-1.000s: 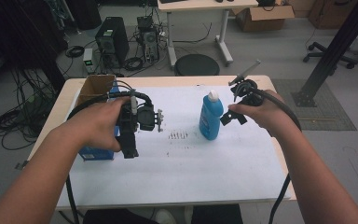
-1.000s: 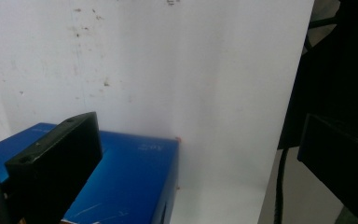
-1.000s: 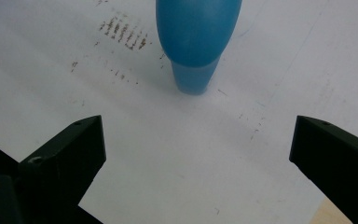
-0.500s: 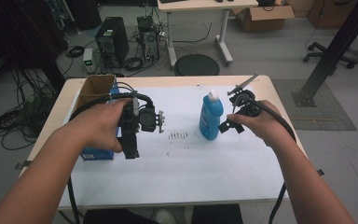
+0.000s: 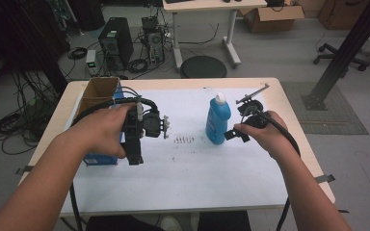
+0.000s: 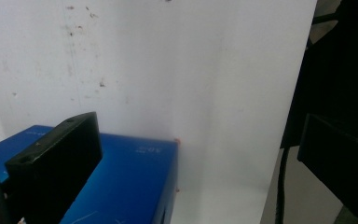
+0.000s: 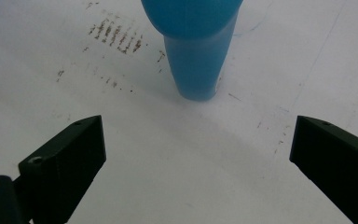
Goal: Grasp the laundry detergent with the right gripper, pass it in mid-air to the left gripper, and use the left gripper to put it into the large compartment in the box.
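Observation:
A blue bottle with a white cap stands upright on the white sheet; its base sits just ahead of my right gripper. That right gripper is held just right of the bottle, open and wide, with nothing between its jaws. My left gripper hovers at the sheet's left, over the edge of a blue box. In the left gripper view the left gripper is open, and the blue box lies below it beside one jaw.
An open cardboard box stands at the table's back left, behind the blue box. Dark smudges mark the sheet between the two grippers. Cables trail from both grippers towards the person. The table edge runs close to the right hand.
My right gripper has come down and towards the person, from beside the bottle's top to beside its lower body. The left gripper has barely moved.

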### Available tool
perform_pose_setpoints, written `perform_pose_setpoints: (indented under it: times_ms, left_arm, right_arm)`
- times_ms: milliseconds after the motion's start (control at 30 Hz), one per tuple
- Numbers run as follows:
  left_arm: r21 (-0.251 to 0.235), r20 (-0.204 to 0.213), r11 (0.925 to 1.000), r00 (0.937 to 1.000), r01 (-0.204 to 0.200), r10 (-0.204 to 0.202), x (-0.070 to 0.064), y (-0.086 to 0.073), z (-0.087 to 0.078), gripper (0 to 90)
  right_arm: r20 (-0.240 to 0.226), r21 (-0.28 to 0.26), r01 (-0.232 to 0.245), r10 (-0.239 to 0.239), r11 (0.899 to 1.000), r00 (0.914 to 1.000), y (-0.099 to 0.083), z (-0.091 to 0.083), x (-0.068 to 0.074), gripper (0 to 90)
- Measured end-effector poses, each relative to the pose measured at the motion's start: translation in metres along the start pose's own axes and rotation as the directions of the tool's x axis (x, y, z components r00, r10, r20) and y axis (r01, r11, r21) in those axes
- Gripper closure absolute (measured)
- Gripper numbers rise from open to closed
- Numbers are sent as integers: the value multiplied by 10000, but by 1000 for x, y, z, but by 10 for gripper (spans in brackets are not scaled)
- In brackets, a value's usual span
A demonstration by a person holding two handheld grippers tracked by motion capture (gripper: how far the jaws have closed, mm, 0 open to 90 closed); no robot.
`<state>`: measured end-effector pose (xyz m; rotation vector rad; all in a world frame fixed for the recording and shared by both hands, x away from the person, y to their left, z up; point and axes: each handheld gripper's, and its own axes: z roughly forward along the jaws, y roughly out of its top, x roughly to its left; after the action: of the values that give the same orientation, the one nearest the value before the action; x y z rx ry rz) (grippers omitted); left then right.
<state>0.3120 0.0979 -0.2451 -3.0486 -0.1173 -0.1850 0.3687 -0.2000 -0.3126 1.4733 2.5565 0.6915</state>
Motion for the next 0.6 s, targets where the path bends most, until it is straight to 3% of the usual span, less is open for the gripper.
perform_pose_setpoints:
  times_ms: [133, 600]
  left_arm:
    - [30, 7, 10000, 10000, -54, 54, 0, 2, 1, 2]
    - [65, 69, 9999, 9999, -112, 111, 0, 5, 3, 2]
  right_arm:
    - [150, -119, 27, -25, 9999, 9999, -3, 8, 1, 37]
    - [-90, -948, 6, -15, 9955, 10000, -9, 26, 3, 37]
